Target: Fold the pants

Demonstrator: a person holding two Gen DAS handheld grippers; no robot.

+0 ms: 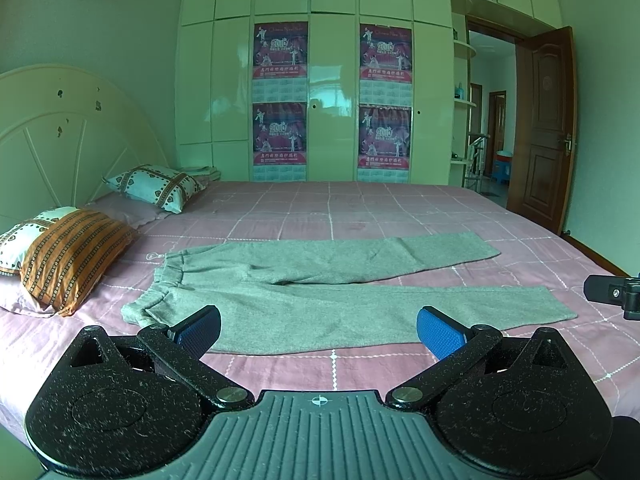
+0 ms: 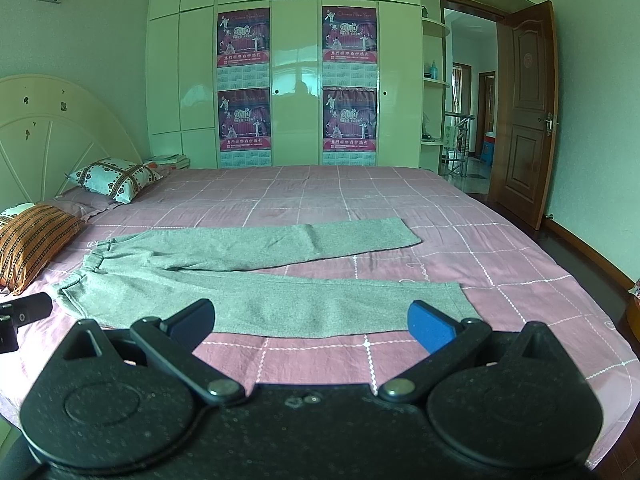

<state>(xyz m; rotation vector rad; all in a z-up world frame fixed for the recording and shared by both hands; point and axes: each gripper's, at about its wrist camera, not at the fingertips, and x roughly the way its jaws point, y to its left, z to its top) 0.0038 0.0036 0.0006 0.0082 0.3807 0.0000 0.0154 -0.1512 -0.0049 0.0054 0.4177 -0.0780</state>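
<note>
Grey pants (image 1: 320,300) lie flat on the pink checked bed (image 1: 360,208), waistband to the left, both legs spread apart toward the right. My left gripper (image 1: 318,330) hovers open just in front of the near leg, nothing between its blue pads. In the right wrist view the same pants (image 2: 260,296) stretch across the bed, and my right gripper (image 2: 312,322) is open too, held before the near leg's lower half. Each gripper shows at the edge of the other's view: the right gripper (image 1: 616,294), the left gripper (image 2: 20,316).
Two patterned pillows (image 1: 68,256) (image 1: 156,186) rest by the cream headboard (image 1: 60,136) at left. A white wardrobe (image 1: 332,80) with posters stands behind the bed. A brown door (image 1: 544,128) stands ajar at the right.
</note>
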